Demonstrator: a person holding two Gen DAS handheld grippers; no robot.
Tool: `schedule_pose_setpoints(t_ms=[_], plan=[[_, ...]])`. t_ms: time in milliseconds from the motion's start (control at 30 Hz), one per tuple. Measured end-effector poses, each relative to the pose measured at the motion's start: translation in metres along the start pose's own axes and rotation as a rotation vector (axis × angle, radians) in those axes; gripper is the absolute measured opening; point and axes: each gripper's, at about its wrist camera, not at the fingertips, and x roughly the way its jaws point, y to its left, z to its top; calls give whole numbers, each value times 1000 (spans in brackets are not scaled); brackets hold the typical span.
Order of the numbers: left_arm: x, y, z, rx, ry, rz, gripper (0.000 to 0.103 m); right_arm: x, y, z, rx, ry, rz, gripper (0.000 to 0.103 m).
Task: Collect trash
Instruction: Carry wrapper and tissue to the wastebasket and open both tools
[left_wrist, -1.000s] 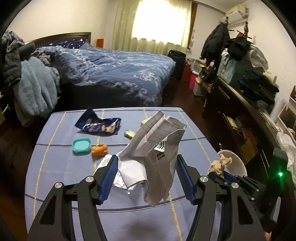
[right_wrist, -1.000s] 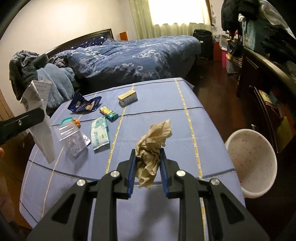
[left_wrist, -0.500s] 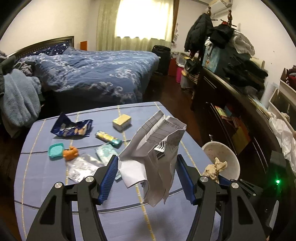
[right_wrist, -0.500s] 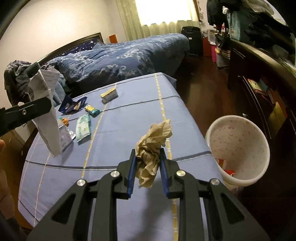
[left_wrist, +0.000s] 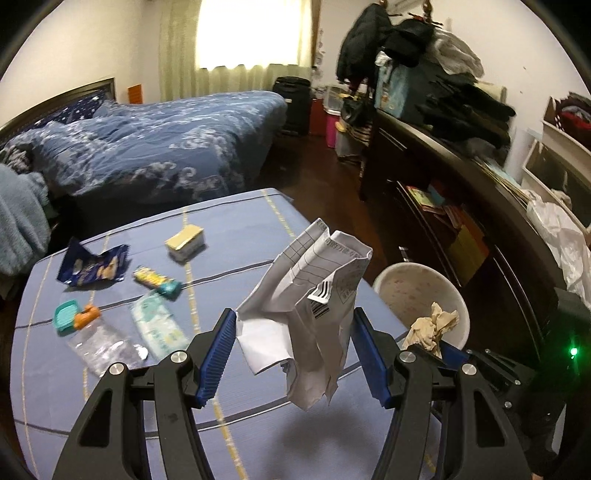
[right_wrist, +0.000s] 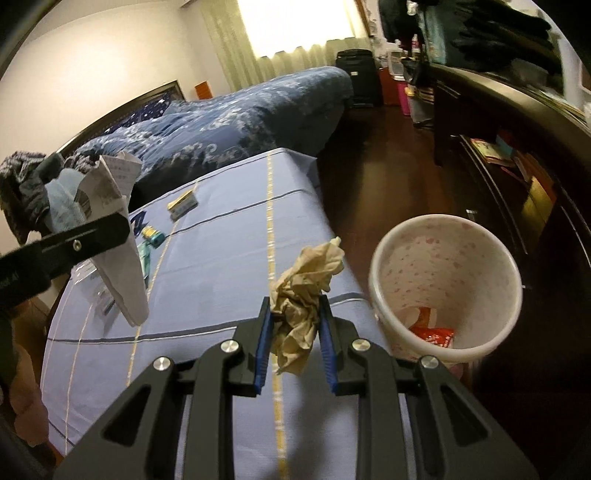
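The left gripper (left_wrist: 293, 350) fingers clamp a crumpled paper (left_wrist: 314, 306) over the counter (left_wrist: 229, 266); the right gripper (right_wrist: 294, 334) clamps a tissue wad (right_wrist: 301, 302) near the bin (right_wrist: 445, 291). The bin holds a red wrapper (right_wrist: 432, 332). Neither piece is dropped yet, and five or so items still litter the counter.

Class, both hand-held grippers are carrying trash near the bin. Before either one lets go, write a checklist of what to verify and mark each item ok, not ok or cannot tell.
1. Right hand-held gripper clamped on the crumpled brown paper: ok.
2. Left hand-held gripper gripping the white folded paper: ok, it hangs between the pads.
3. Bin upright with its mouth open: ok.
4. Room left in the bin: ok, only a red wrapper lies at the bottom.
5. Brown paper above the bin mouth: not ok, it is over the table edge.
6. White paper above the bin mouth: not ok, it hangs over the table.
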Motion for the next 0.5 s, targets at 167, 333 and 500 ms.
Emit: schedule_pose_setpoints(t_ms=[167, 333, 500], plan=[[12, -21, 6, 45, 6, -24, 63, -6, -23, 2, 44, -19, -28, 25], [23, -43, 13, 89, 10, -46, 63, -13, -51, 4, 92, -39, -64, 25], [34, -66, 23, 133, 4, -69, 63, -17, -78, 6, 137, -56, -104, 25]])
